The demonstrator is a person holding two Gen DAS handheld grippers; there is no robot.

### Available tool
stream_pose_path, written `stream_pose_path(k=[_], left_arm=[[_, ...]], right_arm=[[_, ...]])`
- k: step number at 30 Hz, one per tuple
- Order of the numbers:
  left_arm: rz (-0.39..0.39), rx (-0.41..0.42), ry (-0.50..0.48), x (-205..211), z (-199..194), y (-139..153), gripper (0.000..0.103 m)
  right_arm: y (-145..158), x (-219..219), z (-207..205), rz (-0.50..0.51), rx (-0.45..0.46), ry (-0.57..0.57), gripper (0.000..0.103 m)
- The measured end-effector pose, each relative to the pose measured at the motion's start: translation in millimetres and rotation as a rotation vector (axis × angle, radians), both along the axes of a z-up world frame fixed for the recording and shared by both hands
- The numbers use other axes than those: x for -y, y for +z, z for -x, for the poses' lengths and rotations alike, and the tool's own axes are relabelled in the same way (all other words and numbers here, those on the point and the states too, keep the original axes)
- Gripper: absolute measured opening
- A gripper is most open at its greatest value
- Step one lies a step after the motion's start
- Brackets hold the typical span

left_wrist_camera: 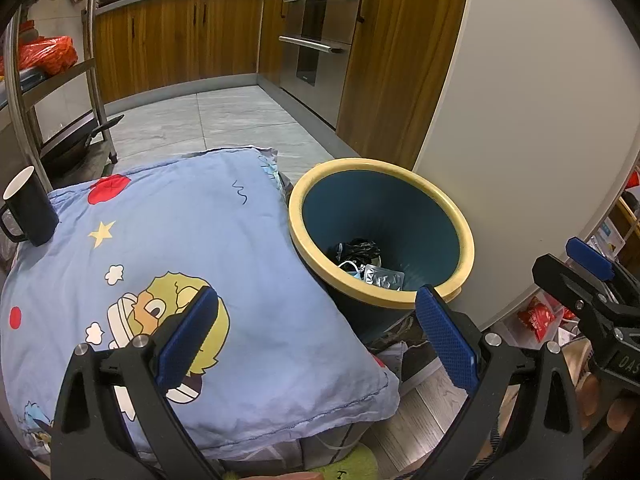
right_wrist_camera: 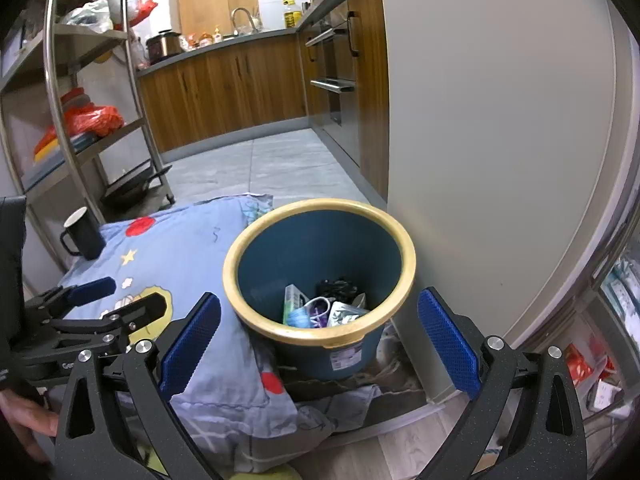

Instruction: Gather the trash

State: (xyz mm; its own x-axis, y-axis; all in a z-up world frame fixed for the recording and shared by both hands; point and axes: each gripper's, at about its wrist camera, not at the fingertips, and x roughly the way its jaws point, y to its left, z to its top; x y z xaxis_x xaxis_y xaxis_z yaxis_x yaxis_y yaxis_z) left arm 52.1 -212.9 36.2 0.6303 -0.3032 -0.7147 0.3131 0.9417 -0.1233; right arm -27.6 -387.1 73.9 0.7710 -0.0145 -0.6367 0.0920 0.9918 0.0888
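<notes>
A blue trash bin with a yellow rim [left_wrist_camera: 466, 236] [right_wrist_camera: 408, 258] stands on the floor beside a blue cartoon-print cushion [left_wrist_camera: 168, 248] [right_wrist_camera: 192, 248]. Inside the bin lie several pieces of trash [left_wrist_camera: 370, 266] [right_wrist_camera: 320, 308]: a foil blister pack, a blue mask, a small green box and black scraps. My left gripper [left_wrist_camera: 316, 340] is open and empty, above the cushion's right edge and the bin's near rim. My right gripper [right_wrist_camera: 318, 344] is open and empty, just in front of the bin. Each gripper also shows in the other's view, the right one [left_wrist_camera: 592, 284] and the left one [right_wrist_camera: 100, 300].
A black mug with white inside [left_wrist_camera: 30, 208] [right_wrist_camera: 82, 234] stands on the cushion's far left corner. A grey fridge side [left_wrist_camera: 540, 120] [right_wrist_camera: 500, 160] rises right of the bin. A metal shelf rack [left_wrist_camera: 60, 80] [right_wrist_camera: 80, 120] stands at the left. Wooden kitchen cabinets [left_wrist_camera: 180, 40] lie beyond a tiled floor [left_wrist_camera: 240, 120].
</notes>
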Motion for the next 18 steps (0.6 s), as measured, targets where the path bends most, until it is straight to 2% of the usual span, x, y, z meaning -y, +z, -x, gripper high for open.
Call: stream_pose_path(k=[18], left_arm=[[0.021,0.020,0.001,-3.6,1.0,3.3,0.097]], right_arm=[[-0.3,-0.4,0.2,-0.002,0.000,-0.001,0.098]])
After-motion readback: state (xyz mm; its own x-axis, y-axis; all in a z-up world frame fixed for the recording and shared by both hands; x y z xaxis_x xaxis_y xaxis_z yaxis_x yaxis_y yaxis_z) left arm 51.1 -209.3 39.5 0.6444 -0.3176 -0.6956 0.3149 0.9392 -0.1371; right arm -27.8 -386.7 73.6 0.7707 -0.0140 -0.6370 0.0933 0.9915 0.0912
